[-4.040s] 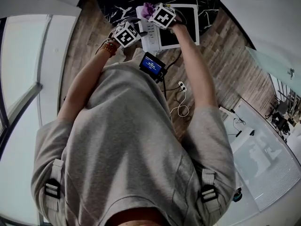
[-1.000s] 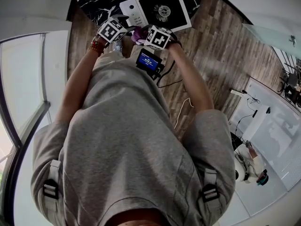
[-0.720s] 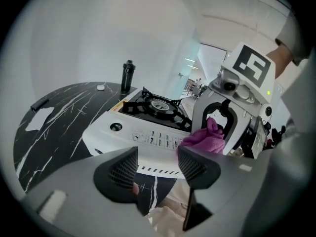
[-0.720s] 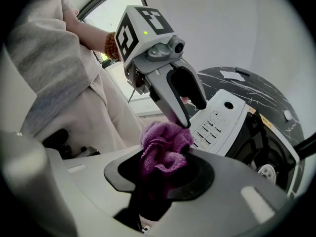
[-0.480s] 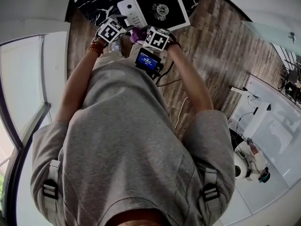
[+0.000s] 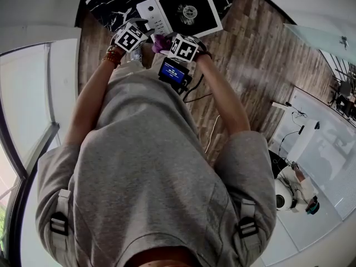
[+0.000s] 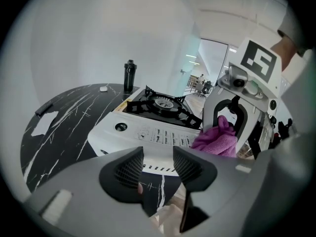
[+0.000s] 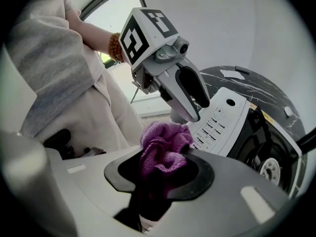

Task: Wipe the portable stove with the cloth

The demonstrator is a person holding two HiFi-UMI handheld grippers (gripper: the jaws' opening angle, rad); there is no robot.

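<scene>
The portable stove (image 6: 179,10) is white with a black burner top and lies on the black marble table (image 7: 64,117). A purple cloth (image 8: 163,149) is bunched between the jaws of my right gripper (image 8: 163,168), which is shut on it just off the stove's (image 8: 232,122) control side. My left gripper (image 7: 155,163) is open; its jaws have just been closing, with nothing between them. It hangs at the table's near edge, facing the stove (image 7: 158,120) and the cloth (image 7: 217,141). In the head view both grippers sit close together, with the cloth (image 6: 161,42) between them.
A black bottle (image 7: 129,75) stands on the table behind the stove, a scrap of white paper (image 7: 43,125) lies at its left, and a small white object (image 7: 102,88) sits near the far rim. A blue-screened device (image 6: 172,72) hangs at the person's waist above the wooden floor (image 6: 250,54).
Four seconds ago both grippers were over the stove; they have since drawn back to its near edge. Over the last second they have barely shifted.
</scene>
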